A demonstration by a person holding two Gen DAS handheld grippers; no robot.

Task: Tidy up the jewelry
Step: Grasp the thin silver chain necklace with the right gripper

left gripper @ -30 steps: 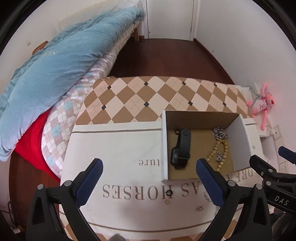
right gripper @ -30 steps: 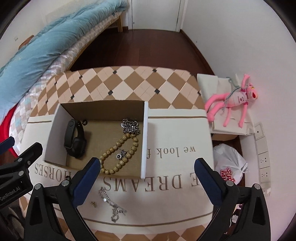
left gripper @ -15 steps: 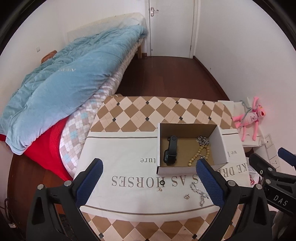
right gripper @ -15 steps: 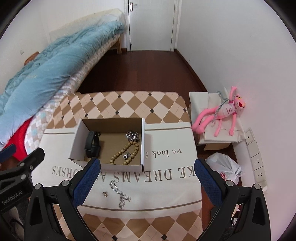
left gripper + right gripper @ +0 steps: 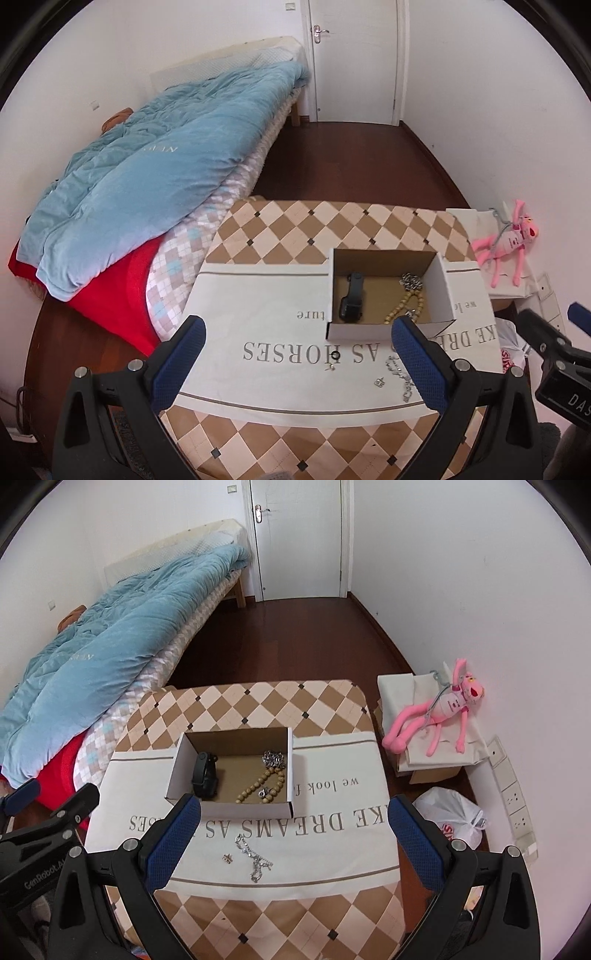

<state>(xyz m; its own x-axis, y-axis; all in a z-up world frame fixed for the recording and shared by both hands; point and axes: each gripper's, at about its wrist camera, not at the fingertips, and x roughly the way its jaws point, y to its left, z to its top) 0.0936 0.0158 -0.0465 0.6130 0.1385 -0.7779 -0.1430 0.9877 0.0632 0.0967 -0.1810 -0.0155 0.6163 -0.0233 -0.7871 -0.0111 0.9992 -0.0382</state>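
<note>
We have pulled both claws up and back from the box point(image 5: 236, 771), left claw point(image 5: 295, 345) and right claw point(image 5: 291, 825) spread wide and empty. A chain point(image 5: 255, 856), stud point(image 5: 226, 858) and ring point(image 5: 335, 355) lie before the box, unsorted.

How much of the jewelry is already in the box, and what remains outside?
Done: the black band, bead bracelet and a silver piece lie in the box. In hand: nothing; left claw and right claw are open. Left: the silver chain, small charm and black ring on the cloth.
</note>
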